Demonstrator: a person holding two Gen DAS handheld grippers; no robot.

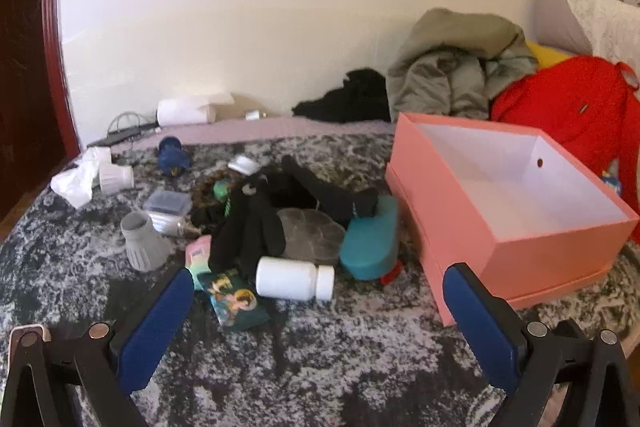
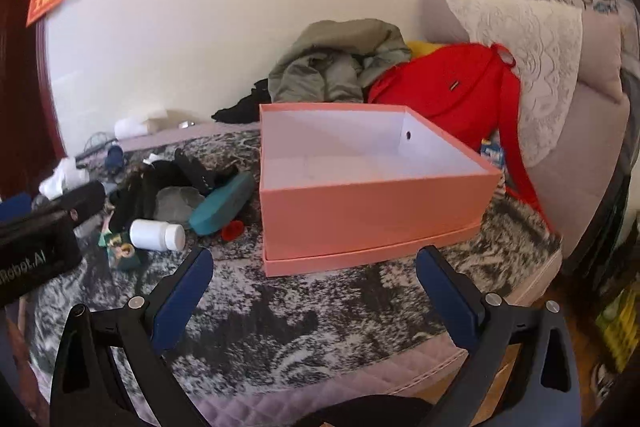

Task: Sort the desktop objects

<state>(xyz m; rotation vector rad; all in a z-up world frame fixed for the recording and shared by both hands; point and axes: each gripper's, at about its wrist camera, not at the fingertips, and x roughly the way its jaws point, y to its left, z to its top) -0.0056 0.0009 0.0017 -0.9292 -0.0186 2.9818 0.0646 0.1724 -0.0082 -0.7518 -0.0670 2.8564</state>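
Observation:
A pile of small objects lies on the grey patterned cover: a white pill bottle on its side, a teal case, black socks, a patterned sock, a grey ribbed cup and a small clear box. An empty pink box stands to the right. My left gripper is open, just short of the bottle. My right gripper is open and empty, in front of the pink box. The bottle shows to its left.
A grey-green jacket, a red bag and black cloth lie behind the box by the wall. White cups and tissue, a blue toy and cables sit at the far left. The bed edge is close below.

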